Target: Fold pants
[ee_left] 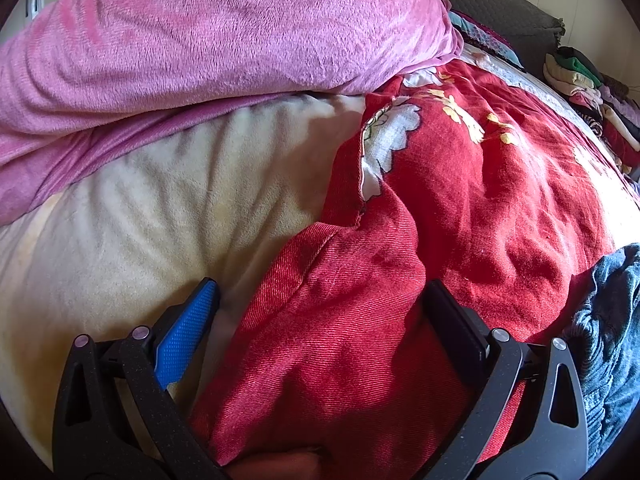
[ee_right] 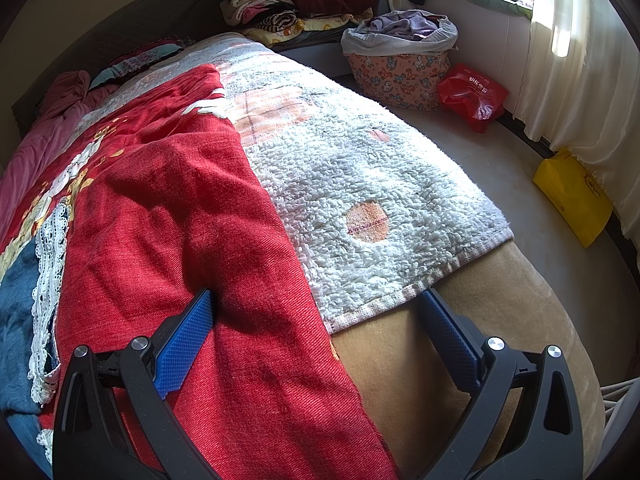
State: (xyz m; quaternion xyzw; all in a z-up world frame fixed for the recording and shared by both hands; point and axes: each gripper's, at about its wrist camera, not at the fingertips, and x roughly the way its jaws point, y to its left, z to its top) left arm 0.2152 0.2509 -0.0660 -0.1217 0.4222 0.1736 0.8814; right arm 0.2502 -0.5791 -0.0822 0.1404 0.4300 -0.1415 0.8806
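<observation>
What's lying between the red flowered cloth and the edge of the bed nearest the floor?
A shaggy white mat with orange spots lies there, beside the red cloth, on a tan blanket. The right wrist view shows it.

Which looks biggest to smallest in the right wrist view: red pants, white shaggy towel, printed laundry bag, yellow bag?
1. red pants, though nearest the camera, so inflated.
2. white shaggy towel.
3. printed laundry bag.
4. yellow bag; partly under the curtain, so its rank against the laundry bag is unsure.
</observation>
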